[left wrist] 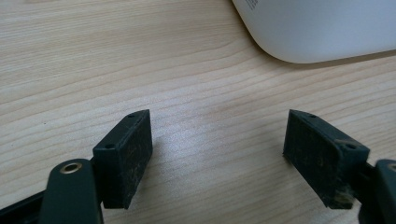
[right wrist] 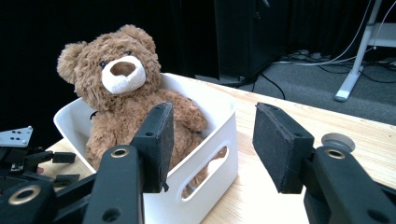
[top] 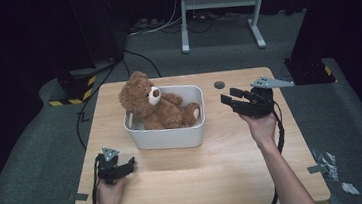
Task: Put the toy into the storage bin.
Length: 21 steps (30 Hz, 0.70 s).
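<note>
A brown teddy bear sits upright in a white plastic bin at the middle of the wooden table. My right gripper hovers just right of the bin, pointing left at it, open with nothing between its jaws. In the right gripper view the bear leans against the bin's far wall, beyond my right gripper. My left gripper rests near the table's front left, open and empty. The left gripper view has my left gripper over bare wood, a corner of the bin ahead.
A round grey grommet sits in the tabletop near the far edge, right of the bin. A white desk frame and cables lie on the floor beyond the table. Crumpled scraps lie on the floor at right.
</note>
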### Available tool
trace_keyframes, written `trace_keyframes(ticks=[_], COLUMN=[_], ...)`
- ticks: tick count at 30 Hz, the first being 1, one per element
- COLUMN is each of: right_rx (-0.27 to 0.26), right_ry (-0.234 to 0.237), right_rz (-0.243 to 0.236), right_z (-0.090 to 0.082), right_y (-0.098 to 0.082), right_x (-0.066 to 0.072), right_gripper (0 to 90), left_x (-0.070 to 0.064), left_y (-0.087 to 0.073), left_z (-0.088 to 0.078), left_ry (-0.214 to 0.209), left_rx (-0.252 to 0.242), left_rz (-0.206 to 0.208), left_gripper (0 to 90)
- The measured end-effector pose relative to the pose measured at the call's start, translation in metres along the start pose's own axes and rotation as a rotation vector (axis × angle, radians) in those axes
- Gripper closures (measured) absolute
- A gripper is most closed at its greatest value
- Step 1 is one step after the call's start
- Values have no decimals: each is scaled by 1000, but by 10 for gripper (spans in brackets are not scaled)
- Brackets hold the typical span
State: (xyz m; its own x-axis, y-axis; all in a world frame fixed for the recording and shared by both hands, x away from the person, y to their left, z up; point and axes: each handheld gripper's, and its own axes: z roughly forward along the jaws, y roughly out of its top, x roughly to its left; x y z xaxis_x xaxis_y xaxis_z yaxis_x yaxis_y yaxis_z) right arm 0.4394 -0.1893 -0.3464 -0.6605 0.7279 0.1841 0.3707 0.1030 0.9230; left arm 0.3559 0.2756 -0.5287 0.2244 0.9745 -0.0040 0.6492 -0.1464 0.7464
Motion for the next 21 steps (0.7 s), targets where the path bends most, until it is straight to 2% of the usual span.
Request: trace_keyframes(ticks=[21], right_rx=[-23], right_ry=[-9], right_rz=[14], right_z=[-21], right_y=[-18], right_x=[-6], right_gripper=[464], left_x=[0], left_y=[0], left_z=[0], left_ry=[2], left_rx=[0], left_rz=[-1], left_gripper=[236])
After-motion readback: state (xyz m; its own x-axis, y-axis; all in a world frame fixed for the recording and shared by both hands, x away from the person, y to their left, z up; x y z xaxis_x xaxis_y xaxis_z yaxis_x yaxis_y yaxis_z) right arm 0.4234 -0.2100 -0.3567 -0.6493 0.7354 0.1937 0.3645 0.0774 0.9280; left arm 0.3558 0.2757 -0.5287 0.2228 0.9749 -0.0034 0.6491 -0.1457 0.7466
